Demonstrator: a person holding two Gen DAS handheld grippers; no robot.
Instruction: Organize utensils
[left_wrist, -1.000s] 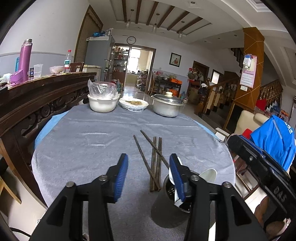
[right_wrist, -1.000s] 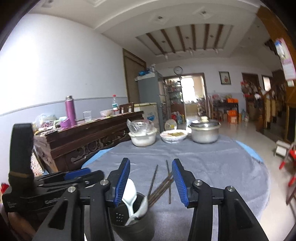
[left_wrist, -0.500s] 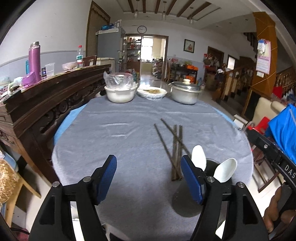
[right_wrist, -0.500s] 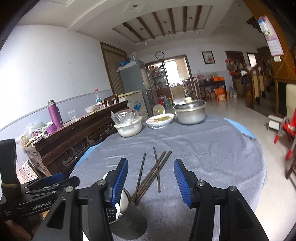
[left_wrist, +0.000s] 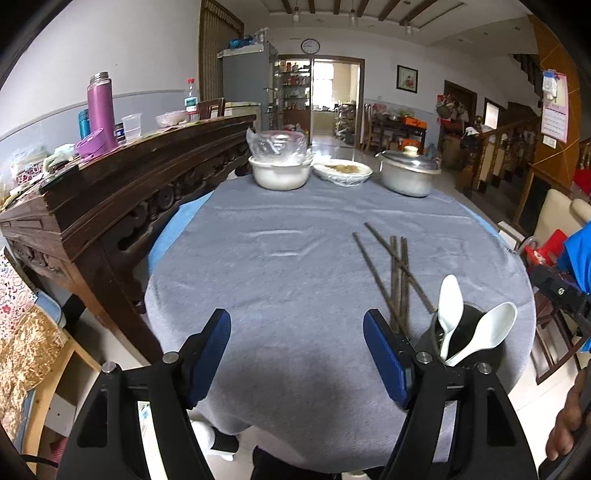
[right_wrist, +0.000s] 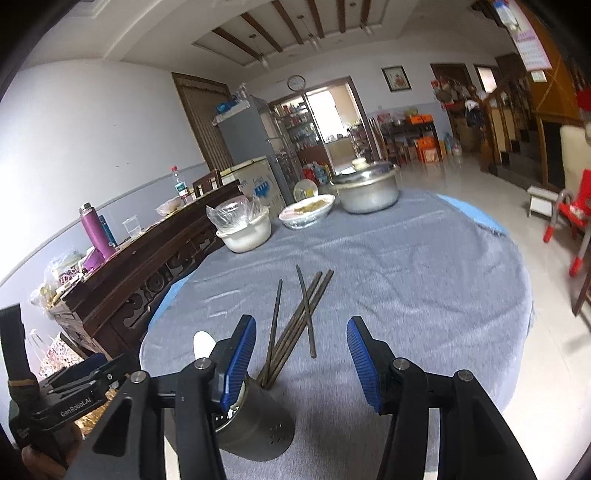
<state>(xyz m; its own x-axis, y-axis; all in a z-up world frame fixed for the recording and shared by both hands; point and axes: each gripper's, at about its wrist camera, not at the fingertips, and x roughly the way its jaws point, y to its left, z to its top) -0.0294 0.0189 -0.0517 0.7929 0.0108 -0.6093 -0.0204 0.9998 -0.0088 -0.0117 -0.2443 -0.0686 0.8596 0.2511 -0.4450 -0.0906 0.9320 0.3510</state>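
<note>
**A:** Desk (left_wrist: 280, 258) first, since it's the biggest thing: round, under a grey cloth, with a carved wooden sideboard (left_wrist: 122, 184) running along its left edge. At the far end sit a white bowl (left_wrist: 279, 174) with plastic over it, a wrapped plate of food (left_wrist: 342, 171) and a lidded metal pot (left_wrist: 406, 175).

**B:** ok and the utensils?

**A:** Dark chopsticks (right_wrist: 301, 321) lie loose on the cloth, a few roughly side by side and one crossing over them. Their near ends sit just beside a metal holder cup (right_wrist: 255, 424) near the front edge, which has two white spoons (left_wrist: 476, 328) standing in it.

**B:** where's all that vs the tongs?

**A:** Left tongs (left_wrist: 297, 354) are spread wide with nothing but bare cloth between them. Holder and spoons sit just off to their right, behind the right-hand finger. Right tongs (right_wrist: 301, 363) are about half open and empty too. The chopsticks lie straight ahead of that gap, and the holder is tucked low behind their left finger (right_wrist: 238, 363).
</note>
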